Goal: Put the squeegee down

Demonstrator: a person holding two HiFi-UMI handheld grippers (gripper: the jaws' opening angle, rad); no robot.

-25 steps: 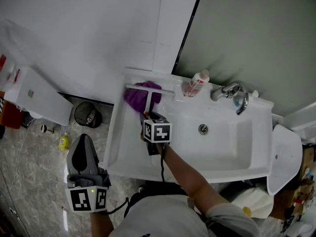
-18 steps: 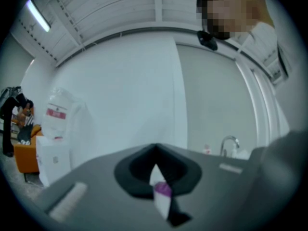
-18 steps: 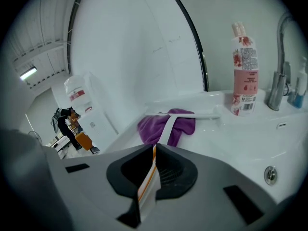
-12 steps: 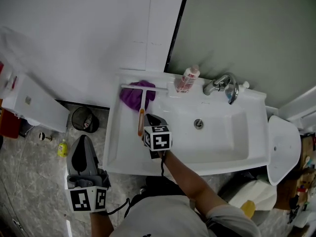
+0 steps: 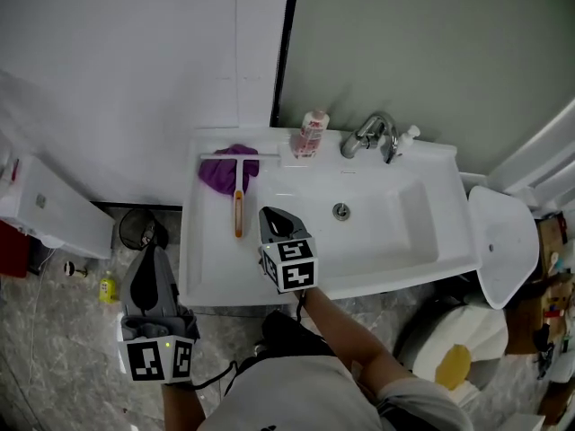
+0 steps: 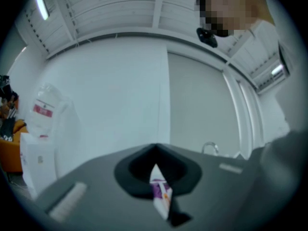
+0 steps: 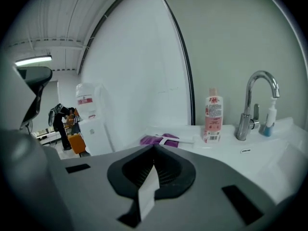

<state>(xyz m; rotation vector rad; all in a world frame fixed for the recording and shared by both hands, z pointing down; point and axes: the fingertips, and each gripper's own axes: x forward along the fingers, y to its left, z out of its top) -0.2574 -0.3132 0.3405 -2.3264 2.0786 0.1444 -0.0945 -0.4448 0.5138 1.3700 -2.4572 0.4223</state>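
The squeegee (image 5: 238, 200) lies flat on the left ledge of the white sink (image 5: 377, 263), its orange handle toward me and its white blade (image 7: 176, 139) resting across a purple cloth (image 5: 225, 173). My right gripper (image 5: 273, 217) hovers over the sink's front left part, just right of the handle and apart from it, jaws shut with nothing in them (image 7: 154, 147). My left gripper (image 5: 150, 257) hangs over the floor left of the sink, pointing level, also shut and empty (image 6: 155, 149).
A pink-labelled bottle (image 5: 312, 134), the faucet (image 5: 368, 134) and a small dispenser (image 5: 406, 136) stand along the sink's back edge. On the floor at the left are a black bin (image 5: 144, 232) and a yellow bottle (image 5: 108, 286). A white toilet (image 5: 503, 245) sits to the right.
My right gripper was at the squeegee's handle; it has let go, shut, and drawn back and up toward the sink's front. The squeegee stays on the ledge. The left gripper drifted slightly.
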